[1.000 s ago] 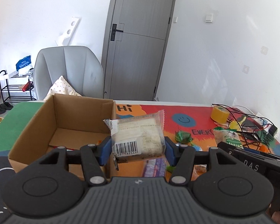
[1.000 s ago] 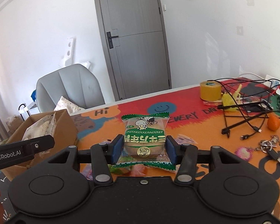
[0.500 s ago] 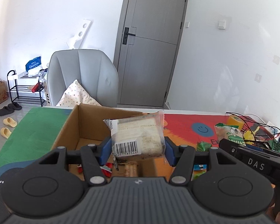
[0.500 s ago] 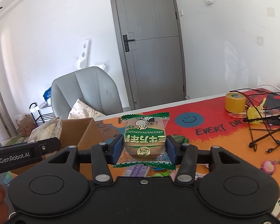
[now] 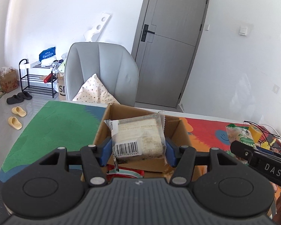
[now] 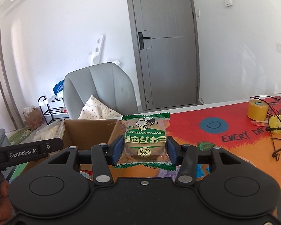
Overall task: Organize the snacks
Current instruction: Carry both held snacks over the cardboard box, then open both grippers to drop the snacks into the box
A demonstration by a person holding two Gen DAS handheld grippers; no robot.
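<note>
Hidden, cropped and unreadable bits

The box [image 5: 175, 131] floor is mostly hidden behind the left gripper [image 5: 138, 151] and its pale packet [image 5: 138, 136]; a red wrapper [image 5: 125, 173] at 6 o'clock shows partly. The cables [image 6: 279, 131] run off the right view's 3 o'clock edge.

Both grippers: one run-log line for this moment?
left gripper: holds clear packet over box | right gripper: holds green packet

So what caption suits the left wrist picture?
Left gripper holding a clear-wrapped snack above the open cardboard box.
</note>
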